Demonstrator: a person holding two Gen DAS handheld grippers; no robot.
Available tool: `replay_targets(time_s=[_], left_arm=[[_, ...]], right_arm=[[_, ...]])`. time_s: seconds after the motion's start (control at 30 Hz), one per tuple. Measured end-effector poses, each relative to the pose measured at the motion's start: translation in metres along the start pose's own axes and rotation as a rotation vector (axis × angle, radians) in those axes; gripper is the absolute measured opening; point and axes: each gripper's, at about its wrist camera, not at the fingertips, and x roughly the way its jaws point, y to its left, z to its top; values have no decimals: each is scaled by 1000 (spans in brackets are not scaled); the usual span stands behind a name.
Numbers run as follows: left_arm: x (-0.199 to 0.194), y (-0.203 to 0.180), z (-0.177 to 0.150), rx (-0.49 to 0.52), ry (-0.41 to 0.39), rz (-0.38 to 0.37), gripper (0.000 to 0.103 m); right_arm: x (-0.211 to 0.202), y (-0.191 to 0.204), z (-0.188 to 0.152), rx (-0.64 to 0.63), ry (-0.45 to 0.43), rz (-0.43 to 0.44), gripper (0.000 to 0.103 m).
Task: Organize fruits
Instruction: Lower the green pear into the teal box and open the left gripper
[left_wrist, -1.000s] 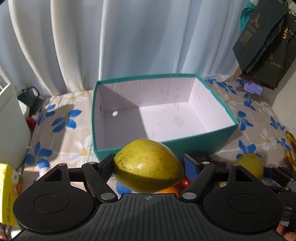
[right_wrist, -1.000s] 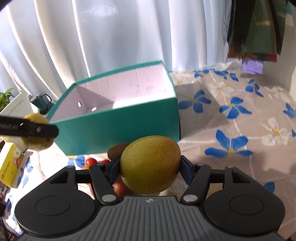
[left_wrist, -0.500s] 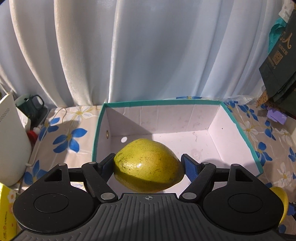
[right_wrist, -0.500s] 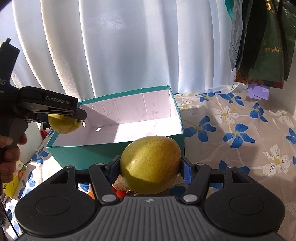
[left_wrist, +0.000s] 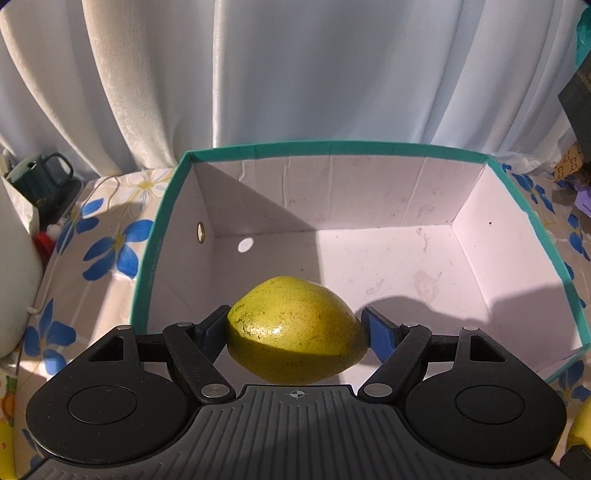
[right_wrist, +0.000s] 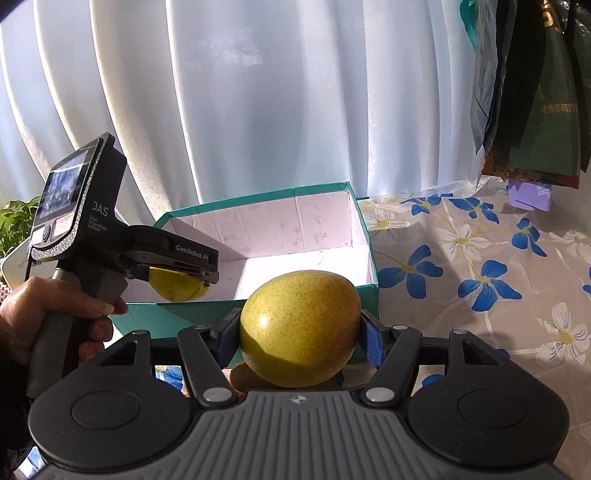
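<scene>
My left gripper (left_wrist: 295, 326) is shut on a yellow-green mango (left_wrist: 295, 330) and holds it over the near left part of the teal box (left_wrist: 332, 147), which has a white inside with nothing in it. In the right wrist view the left gripper (right_wrist: 177, 275) with its mango (right_wrist: 173, 288) hangs above the box's near wall (right_wrist: 177, 317). My right gripper (right_wrist: 299, 336) is shut on a yellow pear (right_wrist: 299, 326), held in front of the box and above the table.
The table has a cloth with blue flowers (right_wrist: 480, 280). White curtains (left_wrist: 295, 74) hang behind the box. A dark green mug (left_wrist: 44, 181) stands at the far left. Dark bags (right_wrist: 528, 92) hang at the upper right. A brown fruit (right_wrist: 243, 376) lies under the pear.
My left gripper has moved forward with the mango, from in front of the box to over its inside. My right gripper has risen with the pear and come a little nearer the box.
</scene>
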Motion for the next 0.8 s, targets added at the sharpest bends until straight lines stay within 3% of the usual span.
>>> replay_targets(time_s=[0.2, 0.53, 0.67, 0.8], left_arm=[[19, -5, 0, -24, 67, -16, 81], [29, -4, 4, -65, 113, -26, 81], [21, -2, 7, -76, 75, -52, 95], [5, -4, 6, -80, 34, -63, 97]], right_arm=[[2, -2, 2, 0, -8, -8, 65], [10, -5, 10, -21, -35, -27, 65], [12, -4, 12, -28, -43, -21, 65], [13, -2, 15, -41, -55, -21, 65]])
